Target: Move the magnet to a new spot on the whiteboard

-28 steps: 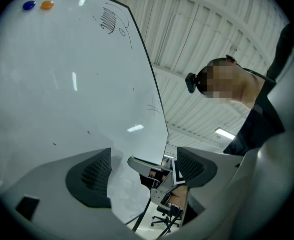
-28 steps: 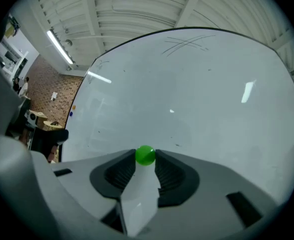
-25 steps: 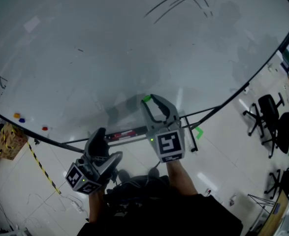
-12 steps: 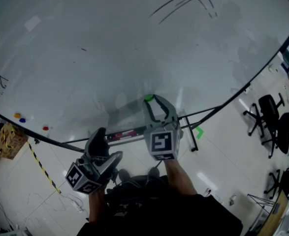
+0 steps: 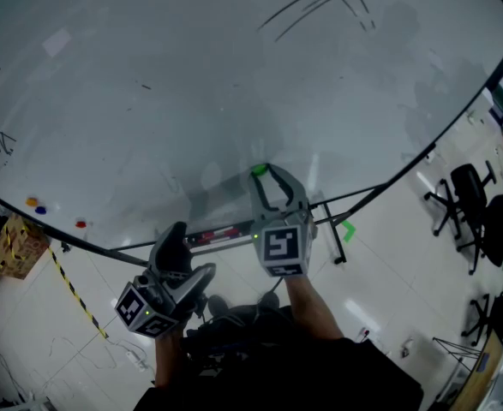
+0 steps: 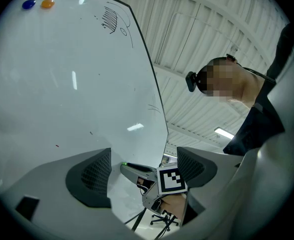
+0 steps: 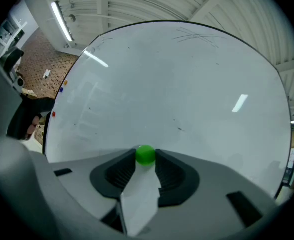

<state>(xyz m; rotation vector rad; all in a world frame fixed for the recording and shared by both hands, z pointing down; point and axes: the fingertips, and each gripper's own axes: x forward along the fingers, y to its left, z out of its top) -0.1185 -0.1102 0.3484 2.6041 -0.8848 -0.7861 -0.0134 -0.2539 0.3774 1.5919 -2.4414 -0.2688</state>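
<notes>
Transfer step in hand: right gripper (image 5: pixel 265 175) pinches the green magnet (image 7: pixel 145 155) between its jaw tips, close against the whiteboard (image 5: pixel 191 75) near its 6 o'clock edge. Left gripper (image 6: pixel 144 170), jaws spread and empty, hangs at 7 o'clock. Next move likely calls for carrying the magnet to a bare patch, seating it flat, then releasing.

The small green round magnet (image 5: pixel 257 171) (image 7: pixel 145 155) sits low on the large white whiteboard (image 5: pixel 191 84), pinched between the tips of the right tongs (image 5: pixel 262 175) (image 7: pixel 145 157). The left tongs (image 5: pixel 176 232) (image 6: pixel 142 171) hang lower left, off the board. Three small round magnets (image 5: pixel 38 209) cluster near its far-left bottom edge; black office chairs (image 5: pixel 470 204) stand on the floor at right.
</notes>
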